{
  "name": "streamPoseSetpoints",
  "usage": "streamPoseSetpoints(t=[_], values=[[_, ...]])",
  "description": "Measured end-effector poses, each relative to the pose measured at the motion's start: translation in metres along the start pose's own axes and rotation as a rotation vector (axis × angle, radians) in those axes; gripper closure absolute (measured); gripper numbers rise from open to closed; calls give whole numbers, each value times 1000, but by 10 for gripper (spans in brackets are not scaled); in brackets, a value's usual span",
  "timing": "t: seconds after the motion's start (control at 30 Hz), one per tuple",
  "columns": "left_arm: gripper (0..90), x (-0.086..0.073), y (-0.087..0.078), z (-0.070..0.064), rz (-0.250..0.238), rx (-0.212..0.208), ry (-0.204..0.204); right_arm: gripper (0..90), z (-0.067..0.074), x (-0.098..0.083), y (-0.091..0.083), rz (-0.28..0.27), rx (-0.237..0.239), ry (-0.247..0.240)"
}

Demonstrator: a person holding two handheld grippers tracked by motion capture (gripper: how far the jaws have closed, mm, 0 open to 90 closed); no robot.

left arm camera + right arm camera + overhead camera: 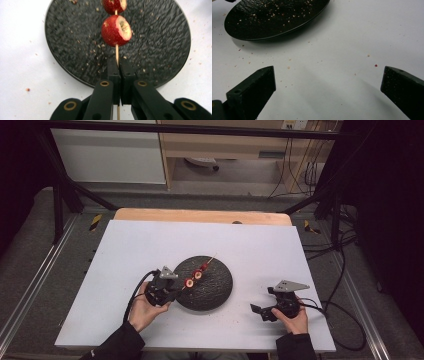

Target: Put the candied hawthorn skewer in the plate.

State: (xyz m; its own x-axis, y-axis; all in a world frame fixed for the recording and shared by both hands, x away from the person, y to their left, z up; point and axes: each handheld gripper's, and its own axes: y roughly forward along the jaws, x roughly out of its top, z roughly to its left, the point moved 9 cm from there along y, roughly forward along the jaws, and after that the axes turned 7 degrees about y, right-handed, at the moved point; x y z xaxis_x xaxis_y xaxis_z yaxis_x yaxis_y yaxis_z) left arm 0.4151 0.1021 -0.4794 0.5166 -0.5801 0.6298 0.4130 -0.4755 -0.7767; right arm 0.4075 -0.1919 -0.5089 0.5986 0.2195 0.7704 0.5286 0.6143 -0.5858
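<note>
Firmly pinched between the left gripper (119, 67) jaws, a skewer (116, 51) holds red fruit (116, 30) over the dark plate (160, 45). Right gripper (328, 82) rests wide open, empty, beside it. Keep the stick level and grip steady.

White table top (150, 250) with small crumbs (288, 67) on it, wooden board edge (200, 215) at the far side, black cables (345, 265) on the grey floor (30, 260)
</note>
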Motion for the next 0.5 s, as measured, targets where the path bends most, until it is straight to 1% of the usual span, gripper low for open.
streamPoseSetpoints(t=[0.1, 0.17, 0.3, 0.5], values=[[887, -3, 4, -1, 30, 0, 9, 5, 0, -1, 0, 3, -1, -3], [887, -5, 8, 0, 50, 10, 10, 5, 0, -1, 0, 4, -1, -3], [887, -4, 11, -1, 54, 18, 3, 5, 1, -1, -1, 0, 5, 1], [886, -2, 15, -2, 64, 22, 4, 5, 1, -1, -2, -4, 7, 0]])
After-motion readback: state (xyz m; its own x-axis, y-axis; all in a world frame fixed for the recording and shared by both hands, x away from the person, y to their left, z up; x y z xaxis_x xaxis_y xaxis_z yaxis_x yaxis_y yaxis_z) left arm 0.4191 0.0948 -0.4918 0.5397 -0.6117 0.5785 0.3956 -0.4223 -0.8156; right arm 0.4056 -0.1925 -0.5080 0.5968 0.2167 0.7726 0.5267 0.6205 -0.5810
